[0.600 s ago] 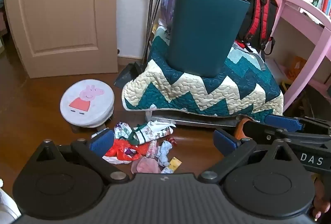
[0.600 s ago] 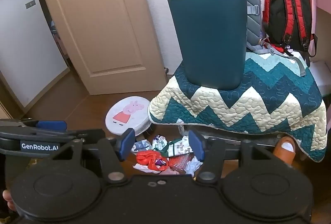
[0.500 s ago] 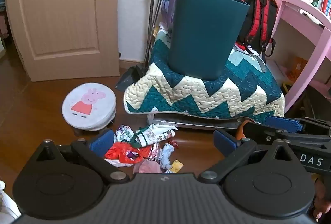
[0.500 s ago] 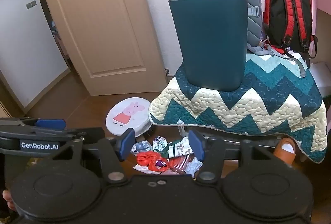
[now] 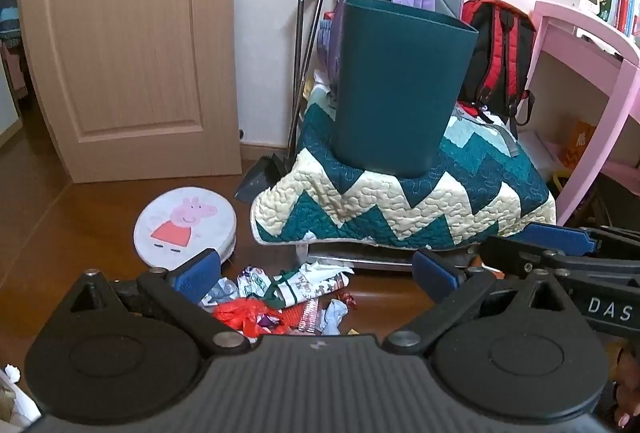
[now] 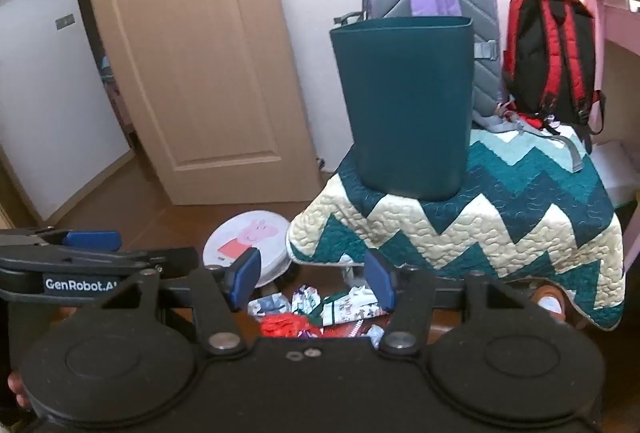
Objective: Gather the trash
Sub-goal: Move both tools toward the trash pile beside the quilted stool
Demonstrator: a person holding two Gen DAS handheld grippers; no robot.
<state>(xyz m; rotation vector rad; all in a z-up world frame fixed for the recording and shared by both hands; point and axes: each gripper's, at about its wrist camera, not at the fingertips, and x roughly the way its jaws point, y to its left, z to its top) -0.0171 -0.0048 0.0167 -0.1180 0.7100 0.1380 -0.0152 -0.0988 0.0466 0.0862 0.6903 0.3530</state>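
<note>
A heap of crumpled wrappers, red, white and green, lies on the brown wooden floor in front of a low stand draped with a zigzag quilt. On the quilt a tall dark teal bin stands upright. My left gripper hangs above and short of the wrappers, open wide with nothing between its blue pads. My right gripper is open too and empty, also above the heap. Each gripper shows from the side in the other's view.
A round stool with a cartoon pig stands left of the trash. A dustpan and broom lean by the closed door. Purple and red backpacks sit behind the bin; a pink desk stands on the right.
Both views have tilted up slightly: the wrappers sit lower in frame and more of the door and wall shows. Both grippers stay open and empty.
</note>
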